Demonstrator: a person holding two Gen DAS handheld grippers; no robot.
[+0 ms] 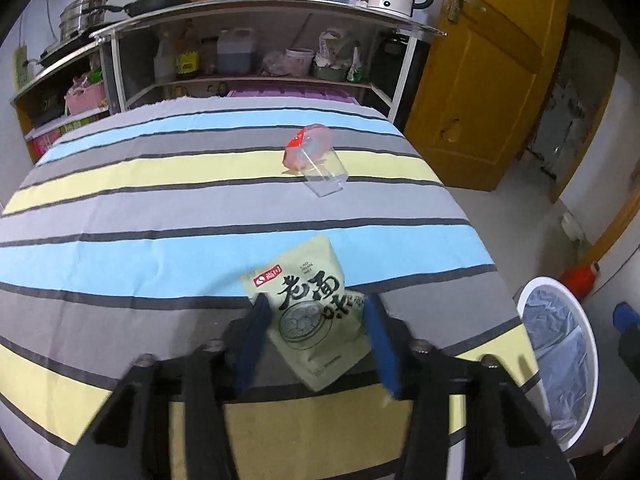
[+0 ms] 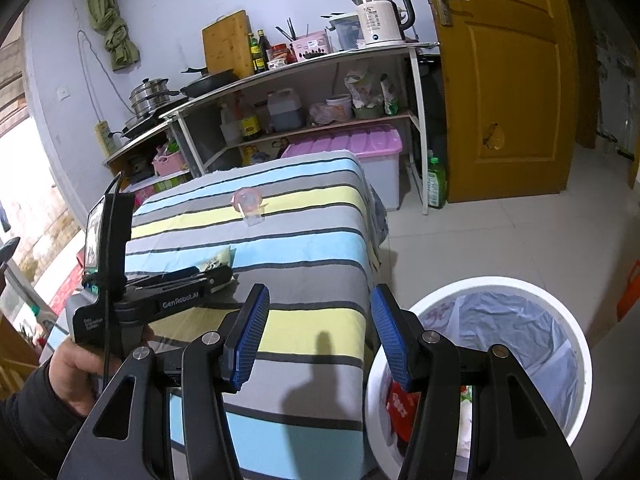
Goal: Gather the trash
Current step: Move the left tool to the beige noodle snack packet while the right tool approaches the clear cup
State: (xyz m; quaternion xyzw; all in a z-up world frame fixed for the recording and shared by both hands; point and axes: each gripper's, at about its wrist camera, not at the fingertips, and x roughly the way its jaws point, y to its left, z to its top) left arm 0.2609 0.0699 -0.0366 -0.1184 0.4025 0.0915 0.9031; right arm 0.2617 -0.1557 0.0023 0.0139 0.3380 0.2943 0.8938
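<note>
A pale green food packet point(image 1: 308, 300) with black characters lies on the striped tablecloth point(image 1: 160, 248) near the front edge. My left gripper point(image 1: 316, 320) straddles it, and both blue pads touch the packet's sides. In the right wrist view a hand holds the left gripper point(image 2: 224, 274) low over the table, with a corner of the packet point(image 2: 219, 259) showing. Farther back lies a clear plastic cup point(image 1: 320, 164) point(image 2: 250, 205) with a red film, tipped on its side. My right gripper point(image 2: 320, 320) stands open and empty over the table's near right corner, beside the bin.
A white trash bin point(image 1: 528, 296) point(image 2: 492, 280) with a grey liner stands on the floor right of the table and holds a red wrapper point(image 2: 400, 404). Behind the table are kitchen shelves point(image 1: 256, 76), a pink-lidded box point(image 2: 352, 144) and a wooden door point(image 2: 500, 80).
</note>
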